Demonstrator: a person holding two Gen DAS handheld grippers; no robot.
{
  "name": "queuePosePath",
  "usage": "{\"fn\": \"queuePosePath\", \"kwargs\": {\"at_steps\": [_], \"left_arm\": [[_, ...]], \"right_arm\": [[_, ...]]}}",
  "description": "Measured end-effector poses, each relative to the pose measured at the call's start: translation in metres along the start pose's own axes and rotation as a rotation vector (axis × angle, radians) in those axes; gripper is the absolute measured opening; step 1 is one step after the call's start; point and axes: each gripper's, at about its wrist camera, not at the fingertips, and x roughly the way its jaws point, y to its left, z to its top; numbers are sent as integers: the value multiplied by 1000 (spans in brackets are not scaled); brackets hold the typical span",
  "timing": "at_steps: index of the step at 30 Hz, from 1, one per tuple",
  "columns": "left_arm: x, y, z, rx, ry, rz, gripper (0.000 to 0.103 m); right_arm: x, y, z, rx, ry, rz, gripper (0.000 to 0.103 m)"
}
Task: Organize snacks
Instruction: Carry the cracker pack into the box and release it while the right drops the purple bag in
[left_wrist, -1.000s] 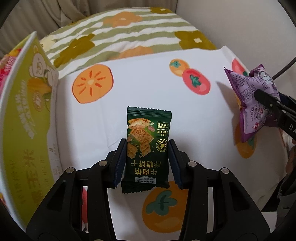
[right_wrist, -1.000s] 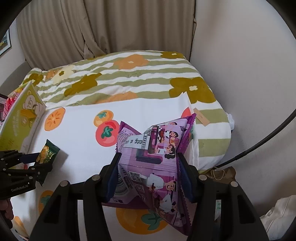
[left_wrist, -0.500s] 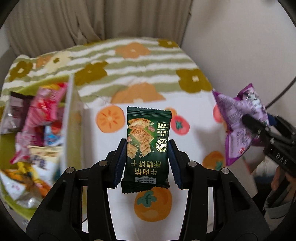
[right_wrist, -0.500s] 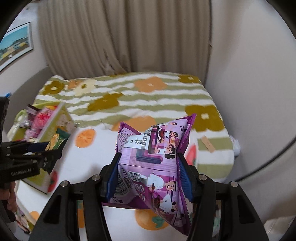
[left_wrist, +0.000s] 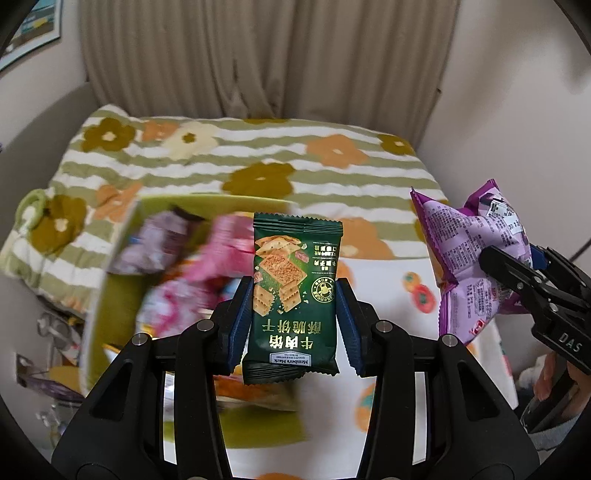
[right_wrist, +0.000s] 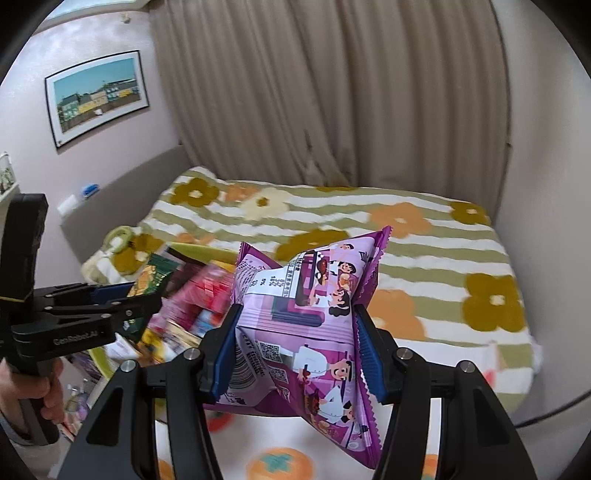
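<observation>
My left gripper is shut on a dark green cracker packet and holds it in the air above a yellow-green snack box full of several bright packets. My right gripper is shut on a puffy purple snack bag, raised above the bed. The purple bag and the right gripper show at the right of the left wrist view. The left gripper with the green packet shows at the left of the right wrist view, over the box.
A striped green flower blanket covers the bed, with a white persimmon-print cloth on its near part. Beige curtains hang behind. A padded headboard and a framed picture are at the left.
Both grippers have risen and tilted up with their packets. The left one has swung left, so the snack box now lies under the green packet.
</observation>
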Motion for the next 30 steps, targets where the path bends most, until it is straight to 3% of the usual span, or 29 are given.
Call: {"fn": "queuePosePath", "kwargs": {"at_steps": [6,12,13,15,17,22,30], "left_arm": [[8,79,4,-16,42,25,40],[35,126,1,-18,111,12,43],[40,131,1,-16,129,9,48],[49,140,-2,-11,160,15,91],[48,148,-5,-11,140,5,100],[40,158,-12,14,135,-22,100],[19,173,-22,41,101,12,100]], "right_arm": [[35,54,9,44,25,58,53],[62,95,7,92,60,55,53],[66,99,6,98,67,50,53],[72,106,3,109,81,35,53],[76,111,1,121,91,23,53],[83,119,2,135,108,-8,53],[105,141,15,118,119,22,54]]}}
